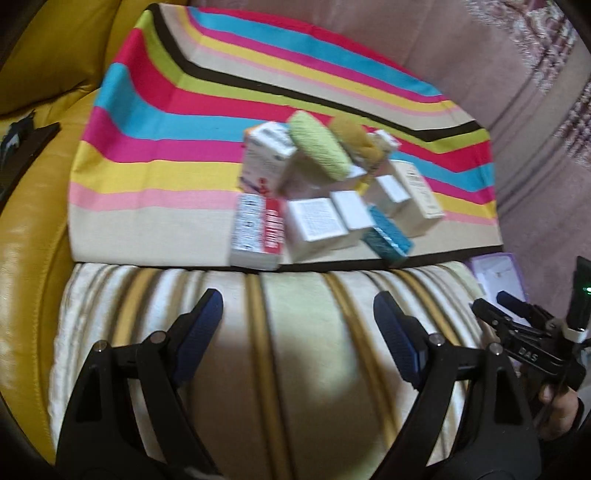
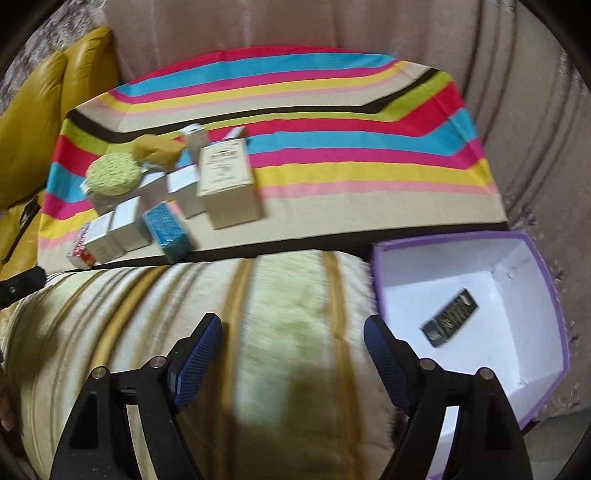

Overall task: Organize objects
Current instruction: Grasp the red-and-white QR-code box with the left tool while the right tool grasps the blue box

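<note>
Nearest the viewer, the left gripper has its blue-padded jaws spread apart with nothing between them, above a cream cushion with gold stripes. The right gripper is likewise parted and empty over the same cushion; in the left wrist view it shows at the right edge, with part of a hand behind it.

Just to the right of the cushion sits an open purple-edged box with a white interior. It holds one small dark packet with gold print (too blurred to read).

Beyond the cushion lies a bright striped cloth, and on it a loose heap of things to organize, well apart from both grippers. At its near edge are a red and white carton, two small white cartons side by side, and a teal textured box lying tilted. Behind stand a taller cream carton and more white cartons. Leaning on top are a round pale green pad and a mustard pad.

The cartons look light and stiff, but thin card would likely dent under a hard squeeze; gripping across the narrow faces seems safest. The pads look soft and compressible, best pinched across their thickness at an edge. Lifting the leaning pads first would probably avoid toppling the heap.

Farthest away are a yellow leather cushion and pinkish upholstery.
</note>
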Demonstrator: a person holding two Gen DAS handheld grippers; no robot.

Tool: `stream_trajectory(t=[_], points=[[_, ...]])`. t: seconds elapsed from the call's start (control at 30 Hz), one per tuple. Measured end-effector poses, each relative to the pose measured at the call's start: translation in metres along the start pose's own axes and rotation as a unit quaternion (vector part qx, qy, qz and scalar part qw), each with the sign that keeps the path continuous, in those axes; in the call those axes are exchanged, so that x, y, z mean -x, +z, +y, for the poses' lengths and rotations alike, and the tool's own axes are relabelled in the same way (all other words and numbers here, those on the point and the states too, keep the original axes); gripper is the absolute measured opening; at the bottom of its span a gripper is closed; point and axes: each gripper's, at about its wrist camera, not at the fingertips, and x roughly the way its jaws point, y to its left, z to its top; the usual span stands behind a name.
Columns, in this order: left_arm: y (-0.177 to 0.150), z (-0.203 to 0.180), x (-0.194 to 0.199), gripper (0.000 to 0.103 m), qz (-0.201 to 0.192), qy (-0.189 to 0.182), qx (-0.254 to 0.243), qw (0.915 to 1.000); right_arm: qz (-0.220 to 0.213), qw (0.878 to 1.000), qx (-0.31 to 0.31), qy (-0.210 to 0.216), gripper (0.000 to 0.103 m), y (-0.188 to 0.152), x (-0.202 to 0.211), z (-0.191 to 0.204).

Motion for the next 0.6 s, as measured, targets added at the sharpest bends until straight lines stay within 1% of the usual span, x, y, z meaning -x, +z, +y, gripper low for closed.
stream_trajectory(t=[0.17, 0.23, 0.33, 0.43, 0.6], points=[[0.014, 0.010, -0.023, 0.085, 0.032, 0.041, -0.001, 0.9987, 0.014, 0.999, 0.032, 0.026, 0.081, 0.015, -0.016, 0.033], [0.020, 0.012, -0.034, 0.080, 0.046, 0.055, -0.004, 0.9974, 0.018, 0.998, 0.053, 0.027, 0.081, 0.022, -0.023, 0.048], [0.026, 0.014, -0.049, 0.075, 0.065, 0.064, -0.009, 0.9957, 0.025, 0.996, 0.075, 0.028, 0.081, 0.030, -0.032, 0.065], [0.030, 0.015, -0.061, 0.073, 0.081, 0.069, -0.011, 0.9942, 0.029, 0.994, 0.100, 0.024, 0.081, 0.037, -0.042, 0.081], [0.035, 0.013, -0.071, 0.066, 0.086, 0.075, -0.021, 0.9933, 0.034, 0.992, 0.122, 0.020, 0.081, 0.046, -0.054, 0.096]])
